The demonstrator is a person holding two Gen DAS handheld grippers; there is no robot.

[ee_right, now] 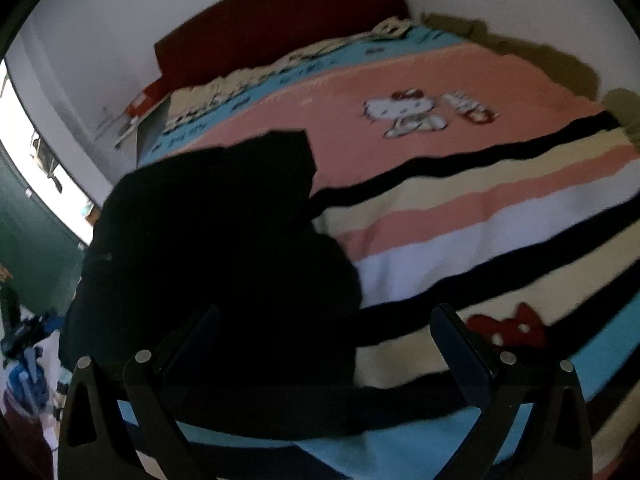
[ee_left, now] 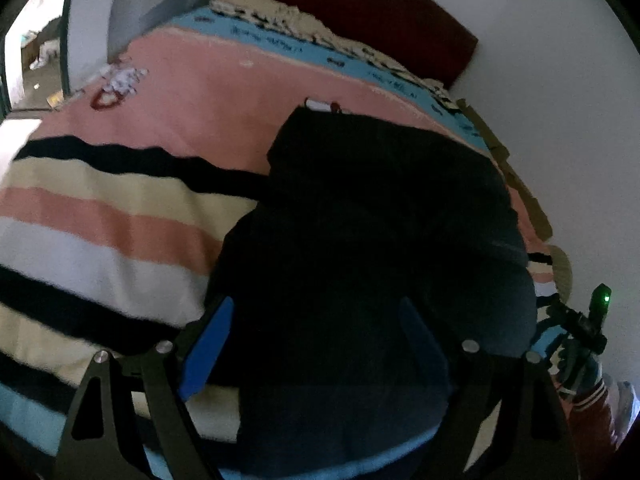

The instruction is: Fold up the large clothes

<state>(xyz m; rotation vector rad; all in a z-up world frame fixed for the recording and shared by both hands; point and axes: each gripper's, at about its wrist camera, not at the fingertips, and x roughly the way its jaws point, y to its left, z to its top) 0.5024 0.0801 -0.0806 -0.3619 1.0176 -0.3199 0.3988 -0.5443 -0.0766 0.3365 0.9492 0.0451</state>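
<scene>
Black garment (ee_left: 380, 220) on striped blanket (ee_left: 120, 208); red headboard (ee_left: 360, 12) behind; both hand-held grippers (ee_left: 316, 336) (ee_right: 328, 344) wide.

blue stripe lettering: dark writing runs along the blanket's blue stripe (ee_left: 304, 46) near the dark red headboard (ee_left: 360, 12), too blurry to read tbh

cat print: a Hello Kitty style figure (ee_right: 404, 114) on the pink band below that stripe, no readable words by it

white tag: small tag (ee_left: 318, 105) at the black garment's (ee_left: 380, 208) far edge, nothing legible
</scene>
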